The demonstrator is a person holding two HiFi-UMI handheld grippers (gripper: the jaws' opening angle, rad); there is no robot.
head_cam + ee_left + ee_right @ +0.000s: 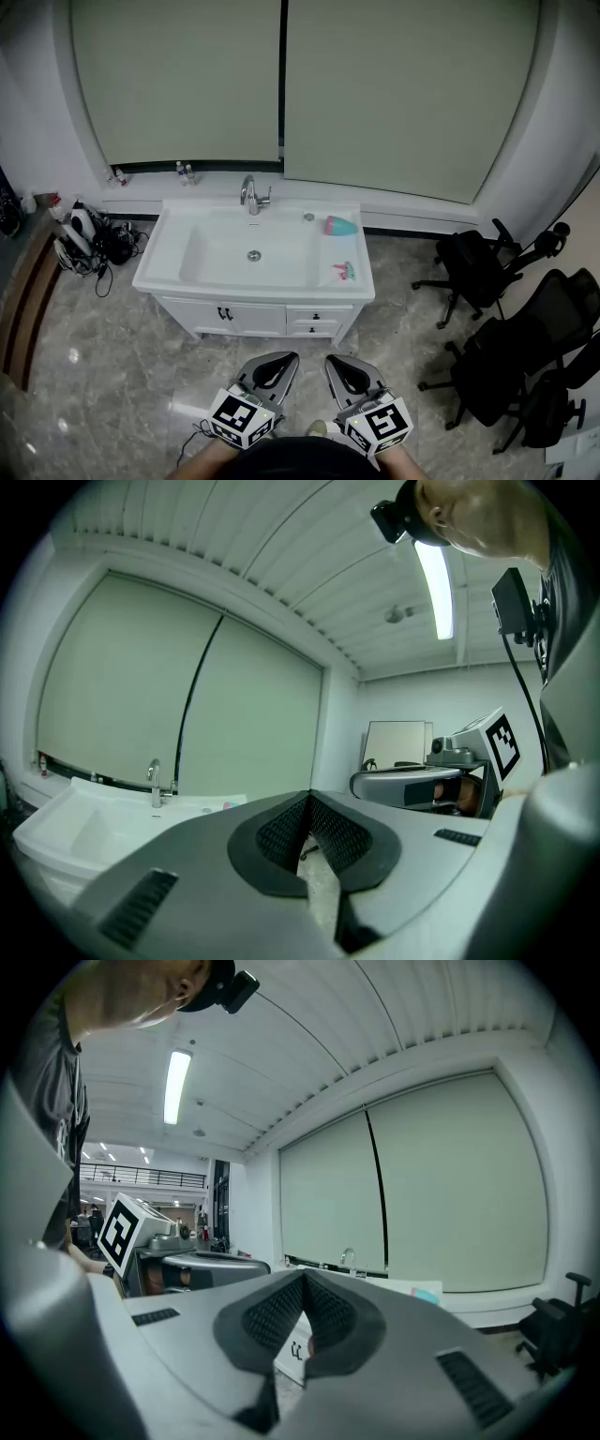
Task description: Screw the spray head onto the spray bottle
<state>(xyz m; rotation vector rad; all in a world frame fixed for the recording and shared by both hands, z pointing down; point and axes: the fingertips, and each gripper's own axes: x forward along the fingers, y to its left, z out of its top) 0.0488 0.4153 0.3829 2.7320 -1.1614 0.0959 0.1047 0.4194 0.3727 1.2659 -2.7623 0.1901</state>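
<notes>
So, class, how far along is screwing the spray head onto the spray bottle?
Nothing looks done: the spray bottle lies on the sink counter, the spray head apart from it. Nothing is in hand: the left gripper and right gripper are shut, empty, short of the sink. Picking up, joining and screwing all remain.

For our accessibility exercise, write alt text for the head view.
The left gripper and right gripper, both shut, point at a white sink cabinet. A teal bottle and a spray head lie on its right side; office chairs stand nearby.
</notes>
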